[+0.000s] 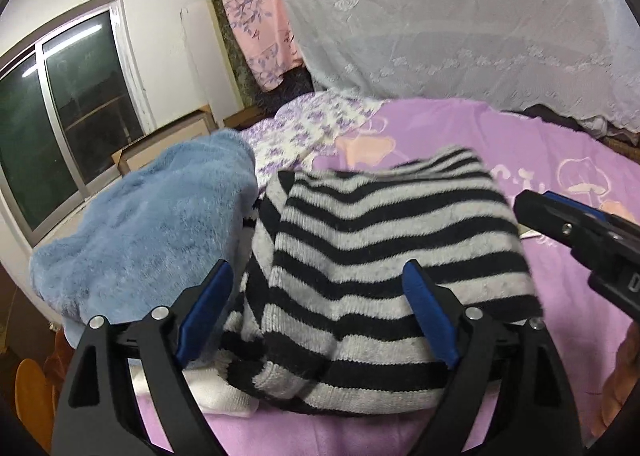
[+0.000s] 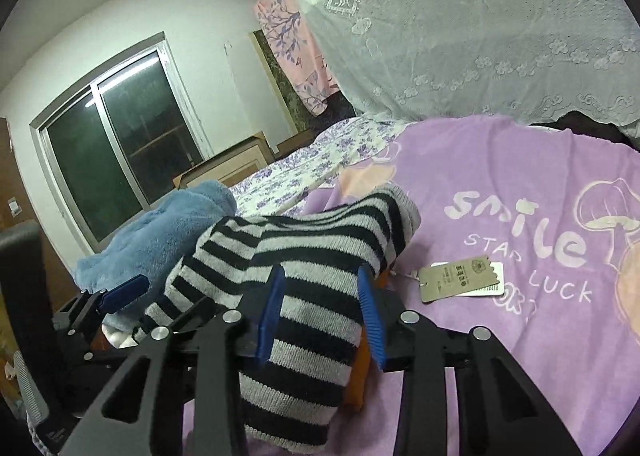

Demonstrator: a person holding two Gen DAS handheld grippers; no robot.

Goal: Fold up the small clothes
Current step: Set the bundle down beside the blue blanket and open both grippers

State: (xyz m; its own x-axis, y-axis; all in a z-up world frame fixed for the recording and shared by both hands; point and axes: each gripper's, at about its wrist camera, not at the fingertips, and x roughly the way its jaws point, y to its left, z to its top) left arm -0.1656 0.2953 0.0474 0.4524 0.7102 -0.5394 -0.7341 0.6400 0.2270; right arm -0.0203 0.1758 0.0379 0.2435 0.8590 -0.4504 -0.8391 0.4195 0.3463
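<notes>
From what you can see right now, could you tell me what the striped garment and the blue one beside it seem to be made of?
Striped garment: ribbed knit, probably wool or acrylic, matte with visible rows. Blue garment: plush fleece, judging by its fuzzy, soft-sheened pile.

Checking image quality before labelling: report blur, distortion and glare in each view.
Left wrist view: striped garment motion-blurred at its far edge, fisheye bends the window, which reflects a light streak. Right wrist view: sharper, blanket lettering legible, dark corners.

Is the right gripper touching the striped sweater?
Touching: in the right wrist view, the right gripper has the striped sweater between its blue pads.
</notes>
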